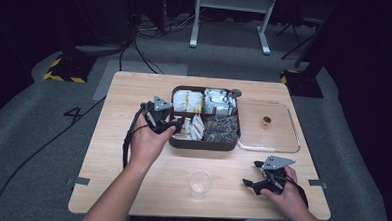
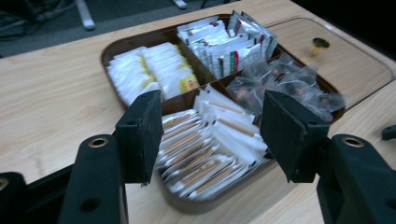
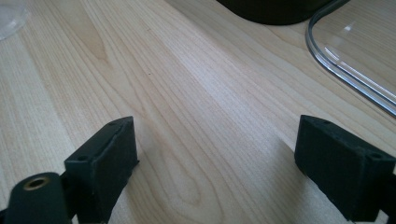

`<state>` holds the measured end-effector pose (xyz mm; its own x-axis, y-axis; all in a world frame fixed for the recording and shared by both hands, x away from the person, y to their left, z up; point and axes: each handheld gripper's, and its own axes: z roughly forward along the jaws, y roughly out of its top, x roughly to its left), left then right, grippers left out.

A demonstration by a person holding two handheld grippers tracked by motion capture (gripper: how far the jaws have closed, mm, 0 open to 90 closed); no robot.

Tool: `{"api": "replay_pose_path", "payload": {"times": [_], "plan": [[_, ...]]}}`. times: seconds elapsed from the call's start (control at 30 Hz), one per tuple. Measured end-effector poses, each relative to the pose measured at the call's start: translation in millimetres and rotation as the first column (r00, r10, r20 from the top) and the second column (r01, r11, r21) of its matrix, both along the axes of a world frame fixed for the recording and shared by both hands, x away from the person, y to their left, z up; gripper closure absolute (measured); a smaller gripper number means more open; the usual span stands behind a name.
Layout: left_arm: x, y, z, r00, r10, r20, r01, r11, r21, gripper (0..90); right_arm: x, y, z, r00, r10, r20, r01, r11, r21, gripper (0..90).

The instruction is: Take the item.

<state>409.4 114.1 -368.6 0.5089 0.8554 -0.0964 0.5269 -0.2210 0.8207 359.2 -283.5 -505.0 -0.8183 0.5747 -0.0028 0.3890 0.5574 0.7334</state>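
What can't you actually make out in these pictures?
- Print on the packets in the tray: too blurred in the left gripper view, too small in the high view.
- Plastic cup: cut off at the right gripper view's top-left corner.
- Clear lid: cut by that view's right edge.
- What the dark packets hold: blurred.

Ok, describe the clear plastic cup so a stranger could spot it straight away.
Start at the brown four-compartment tray of sachets in the middle of the light wooden table. Come toward the person's edge: the clear plastic cup stands alone there, upright, the one see-through round thing between both hands.
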Motion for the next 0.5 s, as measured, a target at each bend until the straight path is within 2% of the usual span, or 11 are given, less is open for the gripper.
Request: {"api": "replay_pose_path", "payload": {"times": [0.1, 0.23, 0.43, 0.5], "plan": [[12.2, -5.8, -2.7, 0.9998, -0.014, -0.013, 0.013, 0.9999, -0.007, 39.7, -0.1, -0.1, 0.0, 1.0000, 0.000, 0.000, 0.000, 1.0000, 0.000, 13.1], [29.3, -12.1, -4.7, 0.9995, -0.015, -0.028, 0.015, 0.9998, 0.011, 39.2, 0.0, -0.1, 0.0, 1.0000, 0.001, 0.000, -0.001, 1.0000, 0.000, 13.2], [55.8, -20.8, -11.1, 0.9985, 0.002, -0.054, -0.003, 0.9999, -0.011, 39.0, 0.0, -0.1, 0.0, 1.0000, 0.001, 0.000, -0.001, 1.0000, 0.000, 13.1], [64.0, -22.7, -13.2, 0.9984, 0.003, -0.057, -0.002, 0.9998, 0.018, 38.8, -0.1, -0.1, 0.0, 1.0000, 0.000, -0.001, 0.000, 1.0000, 0.000, 13.1]]}}
